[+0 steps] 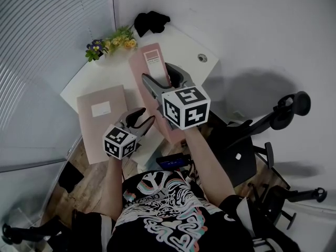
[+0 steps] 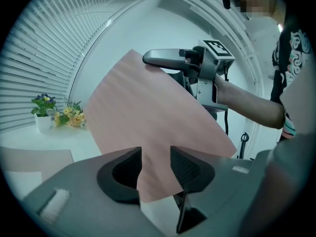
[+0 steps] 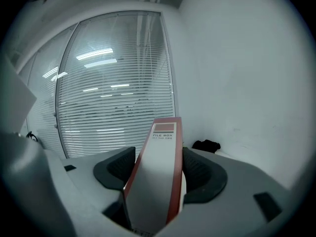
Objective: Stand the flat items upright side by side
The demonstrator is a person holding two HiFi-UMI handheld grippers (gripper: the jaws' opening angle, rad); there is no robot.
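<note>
A pink file box [image 1: 152,59] is lifted off the white table [image 1: 184,46] and tilted. My right gripper [image 1: 160,73] is shut on its spine. In the right gripper view the labelled spine [image 3: 158,181] fills the gap between that gripper's [image 3: 159,154] pads. A second pink file box [image 1: 102,122] lies flat on the table's left part. My left gripper [image 1: 148,114] stands open at the lifted box's lower edge. In the left gripper view the box's broad face [image 2: 148,112] hangs like a diamond, and its lowest corner shows in the gap of the left gripper [image 2: 155,154].
A small pot of flowers [image 1: 110,43] stands at the table's far corner by the blinds, next to a black bundle [image 1: 150,21]. A round cable hole [image 1: 202,58] is near the right edge. Black office chairs [image 1: 252,140] stand on the floor to the right.
</note>
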